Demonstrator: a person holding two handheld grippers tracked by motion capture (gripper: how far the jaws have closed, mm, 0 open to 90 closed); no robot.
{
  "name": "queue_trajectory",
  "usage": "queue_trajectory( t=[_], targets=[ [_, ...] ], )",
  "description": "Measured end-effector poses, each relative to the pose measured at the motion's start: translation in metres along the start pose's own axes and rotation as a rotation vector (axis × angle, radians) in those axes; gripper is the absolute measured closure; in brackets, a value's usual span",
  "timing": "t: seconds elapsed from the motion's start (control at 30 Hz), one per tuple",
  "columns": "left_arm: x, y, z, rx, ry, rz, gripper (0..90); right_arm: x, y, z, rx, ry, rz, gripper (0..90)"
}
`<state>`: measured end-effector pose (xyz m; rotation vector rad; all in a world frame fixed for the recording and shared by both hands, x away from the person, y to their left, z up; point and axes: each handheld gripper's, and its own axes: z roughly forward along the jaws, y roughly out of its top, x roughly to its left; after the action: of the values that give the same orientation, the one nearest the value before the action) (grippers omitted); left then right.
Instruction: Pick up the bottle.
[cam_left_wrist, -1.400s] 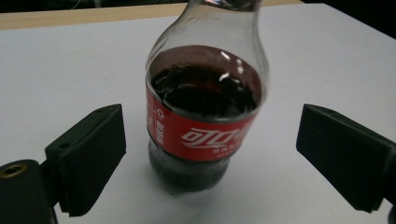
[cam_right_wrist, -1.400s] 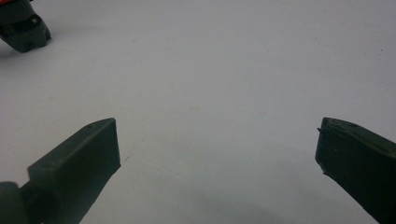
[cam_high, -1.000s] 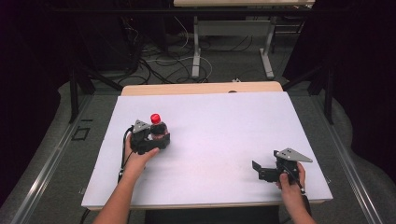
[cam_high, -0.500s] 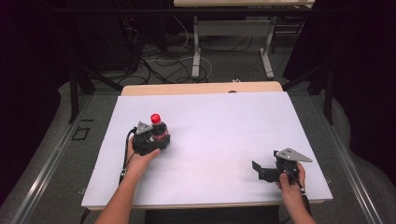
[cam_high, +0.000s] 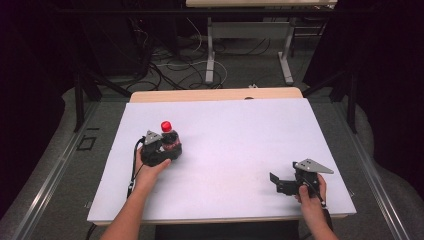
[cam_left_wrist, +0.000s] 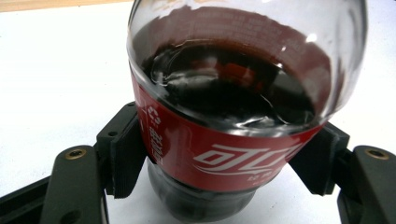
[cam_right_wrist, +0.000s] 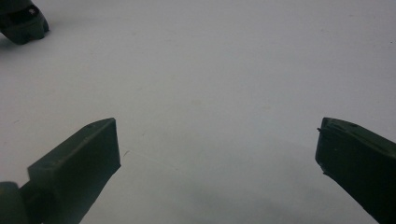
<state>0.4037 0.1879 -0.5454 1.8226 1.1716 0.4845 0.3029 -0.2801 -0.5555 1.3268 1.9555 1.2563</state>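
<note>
Item: cola bottle (cam_high: 170, 140), red cap, dark liquid part-full. Location: left half of white tabletop (cam_high: 240, 130), standing upright, long axis vertical.

Left gripper (cam_high: 162, 152): jaws have just been closing, now clamped on bottle at red label (cam_left_wrist: 224, 158), 1 pad each side.

Right gripper (cam_high: 280, 184): well apart at right, jaws spread wide, nothing between.

Judgement: lift falls to left hand, straight up along bottle axis.

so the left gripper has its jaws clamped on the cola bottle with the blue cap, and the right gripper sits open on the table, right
Nearly: the cap is red, not blue, as the high view shows. The rest holds: the left gripper is clamped on the cola bottle, and the right gripper sits open on the table.
</note>
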Motion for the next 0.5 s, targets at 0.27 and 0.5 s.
queue_trajectory(
  t=[0.27, 0.5],
  targets=[
    [-0.006, 0.005, -0.009, -0.022, -0.011, 0.022, 29.3, 0.0, 0.0, 0.0, 0.01, -0.003, 0.0, 0.0],
    [-0.023, 0.013, -0.023, -0.025, -0.034, 0.078, 29.2, 0.002, 0.0, 0.0, -0.014, 0.007, 0.013, 0.0]
  ],
)
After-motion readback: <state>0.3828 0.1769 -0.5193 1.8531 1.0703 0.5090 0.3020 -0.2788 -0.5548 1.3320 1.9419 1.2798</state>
